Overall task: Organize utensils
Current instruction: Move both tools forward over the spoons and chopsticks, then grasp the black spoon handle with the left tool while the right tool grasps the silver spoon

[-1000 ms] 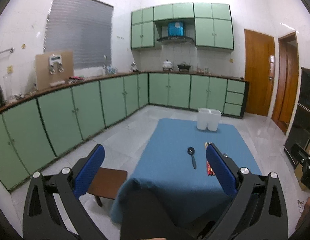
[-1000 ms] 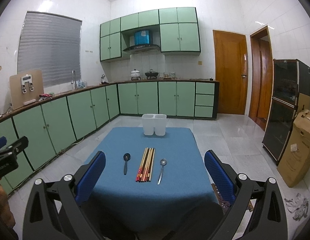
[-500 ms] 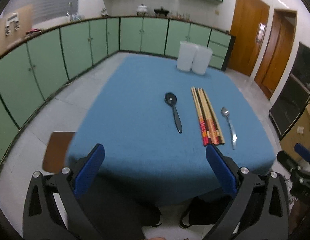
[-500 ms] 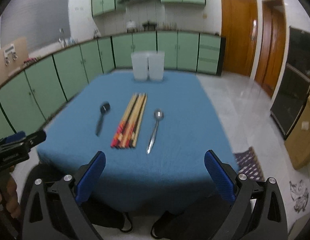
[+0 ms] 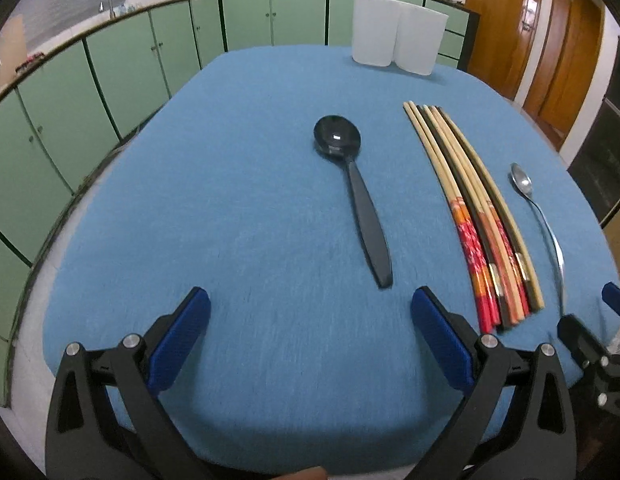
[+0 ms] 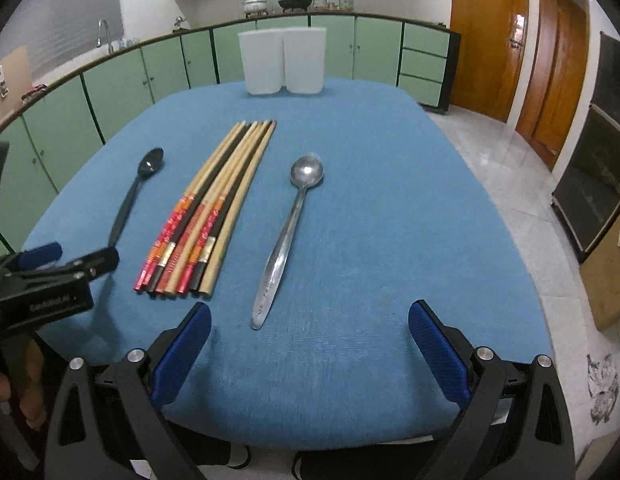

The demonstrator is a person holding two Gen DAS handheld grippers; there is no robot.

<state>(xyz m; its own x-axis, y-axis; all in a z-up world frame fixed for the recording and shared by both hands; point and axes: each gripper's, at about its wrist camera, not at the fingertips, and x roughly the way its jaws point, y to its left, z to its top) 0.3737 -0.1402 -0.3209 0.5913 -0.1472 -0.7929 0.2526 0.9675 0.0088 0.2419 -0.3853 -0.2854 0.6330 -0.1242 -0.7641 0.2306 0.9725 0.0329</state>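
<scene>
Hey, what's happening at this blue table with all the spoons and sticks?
A person is holding a two-finger gripper in each hand, about to sort utensils. Nothing is picked up yet. The left gripper, jaws open, is lined up with the black spoon. The right gripper, also open, faces the metal spoon. A bundle of chopsticks lies between the spoons, and a white two-compartment holder waits at the table's far edge.

Black spoon (image 5: 351, 184), chopstick bundle (image 6: 214, 204), steel spoon (image 6: 288, 232) flat, parallel; white holder (image 6: 284, 60) upright behind.
</scene>
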